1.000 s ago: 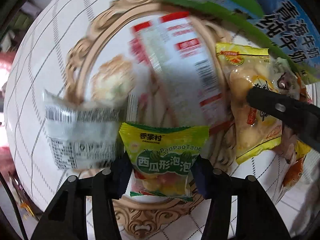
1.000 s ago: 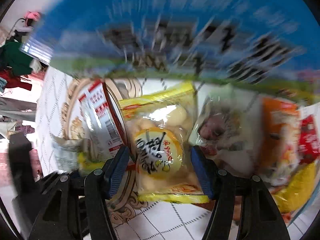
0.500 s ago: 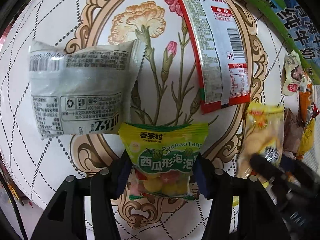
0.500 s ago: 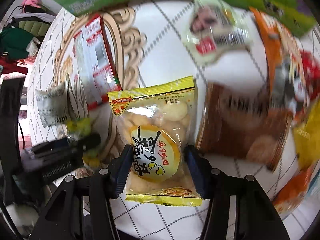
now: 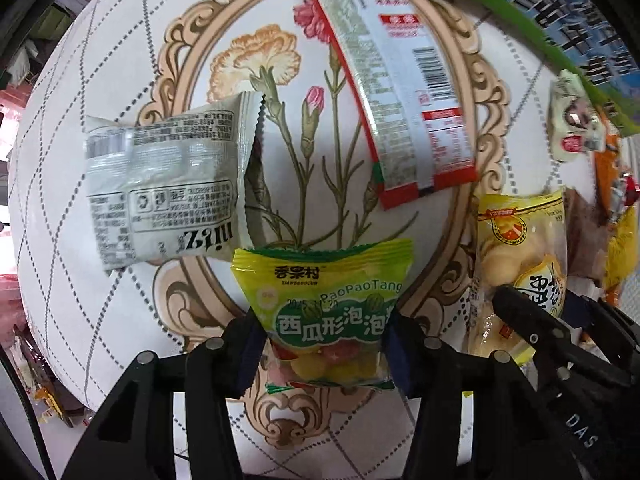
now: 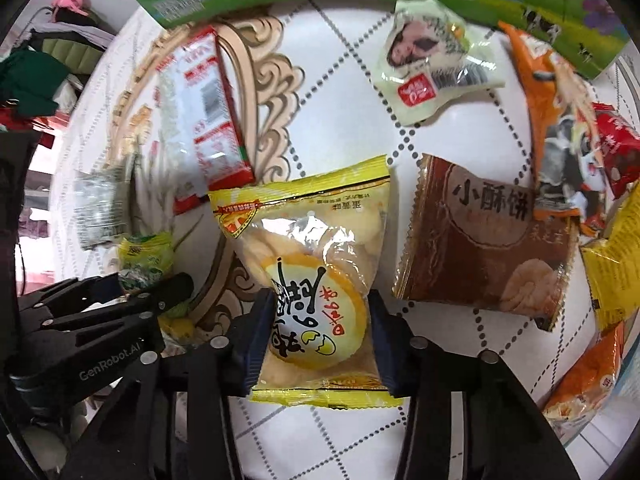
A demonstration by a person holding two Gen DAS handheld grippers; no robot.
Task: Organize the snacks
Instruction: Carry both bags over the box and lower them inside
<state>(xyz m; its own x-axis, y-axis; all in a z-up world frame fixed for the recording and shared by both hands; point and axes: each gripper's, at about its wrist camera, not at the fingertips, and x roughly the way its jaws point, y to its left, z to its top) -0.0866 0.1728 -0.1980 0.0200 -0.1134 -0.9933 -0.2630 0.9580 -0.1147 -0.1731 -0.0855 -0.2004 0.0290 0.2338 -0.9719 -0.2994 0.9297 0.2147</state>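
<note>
Low in centre frame over the floral-clothed bench point(image 5: 120, 300), the left tool point(image 5: 324, 344) is pinching a light, crinkly green-and-yellow candy sachet point(image 5: 324, 300) by its lower sides, while the right tool point(image 6: 320, 336), its jaws having just been closing, is squeezing a slippery, crushable yellow egg-cake packet point(image 6: 316, 280) low down.

White floral tablecloth point(image 5: 120, 320); clothes pile point(image 6: 44, 64) beyond the table.
</note>
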